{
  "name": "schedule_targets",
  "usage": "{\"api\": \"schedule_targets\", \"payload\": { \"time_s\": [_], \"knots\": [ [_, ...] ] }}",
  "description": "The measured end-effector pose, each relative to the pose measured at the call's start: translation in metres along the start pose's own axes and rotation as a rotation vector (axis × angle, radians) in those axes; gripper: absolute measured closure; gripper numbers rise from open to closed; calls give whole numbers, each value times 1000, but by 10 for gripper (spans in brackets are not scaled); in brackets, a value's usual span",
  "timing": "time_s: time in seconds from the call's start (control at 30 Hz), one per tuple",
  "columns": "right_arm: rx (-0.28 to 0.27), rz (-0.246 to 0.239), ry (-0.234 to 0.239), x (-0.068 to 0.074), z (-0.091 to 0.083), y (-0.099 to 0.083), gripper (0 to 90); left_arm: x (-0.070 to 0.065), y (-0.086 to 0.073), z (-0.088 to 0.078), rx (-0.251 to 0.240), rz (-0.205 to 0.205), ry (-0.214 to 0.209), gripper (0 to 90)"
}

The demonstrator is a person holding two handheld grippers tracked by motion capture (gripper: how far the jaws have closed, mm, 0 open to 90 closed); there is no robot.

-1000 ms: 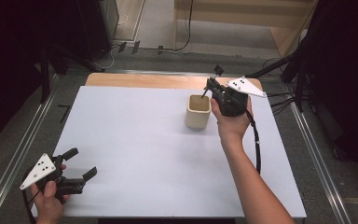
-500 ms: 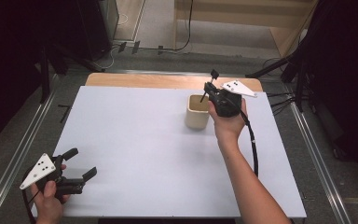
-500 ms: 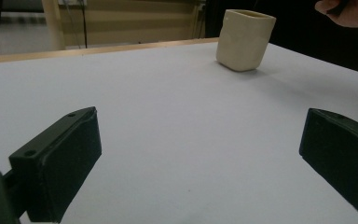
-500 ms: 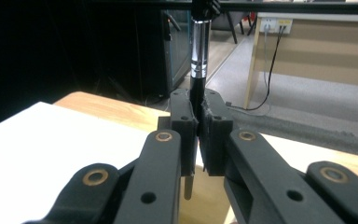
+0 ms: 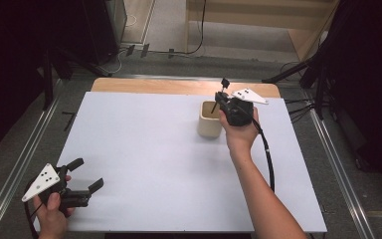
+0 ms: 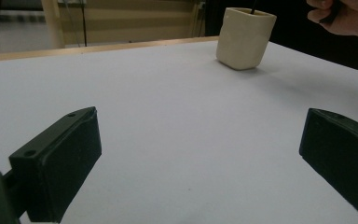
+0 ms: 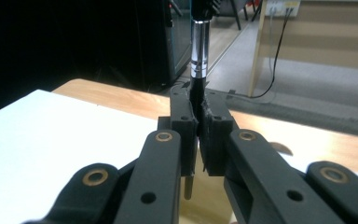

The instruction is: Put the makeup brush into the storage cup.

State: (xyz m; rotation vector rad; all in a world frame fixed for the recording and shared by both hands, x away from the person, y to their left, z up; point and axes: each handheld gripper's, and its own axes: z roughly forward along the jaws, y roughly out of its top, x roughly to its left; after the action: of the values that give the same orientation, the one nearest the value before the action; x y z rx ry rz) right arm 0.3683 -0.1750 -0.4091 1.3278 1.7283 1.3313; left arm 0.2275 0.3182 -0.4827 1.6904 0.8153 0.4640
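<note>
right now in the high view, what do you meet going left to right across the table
left gripper with open jaws, held by the left hand → cream cup → right gripper, jaws shut on a thin brush over the cup → its grey three-cornered plate

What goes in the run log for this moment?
right claw: shut on black brush | over cream square cup | left claw: open, idle
</note>
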Motion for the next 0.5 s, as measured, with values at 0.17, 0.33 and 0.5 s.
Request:
{"api": "schedule_targets", "payload": {
  "time_s": [0.17, 0.33, 0.5],
  "knots": [
    [20, 11, -6, -3, 5, -7, 871, 1, 0, -1, 2, -1, 3, 0],
    [49, 16, -13, -4, 11, -16, 871, 0, 0, 0, 3, -1, 0, 0],
    [63, 10, -14, -3, 15, -20, 871, 0, 0, 1, 4, -1, 1, 0]
  ]
}}
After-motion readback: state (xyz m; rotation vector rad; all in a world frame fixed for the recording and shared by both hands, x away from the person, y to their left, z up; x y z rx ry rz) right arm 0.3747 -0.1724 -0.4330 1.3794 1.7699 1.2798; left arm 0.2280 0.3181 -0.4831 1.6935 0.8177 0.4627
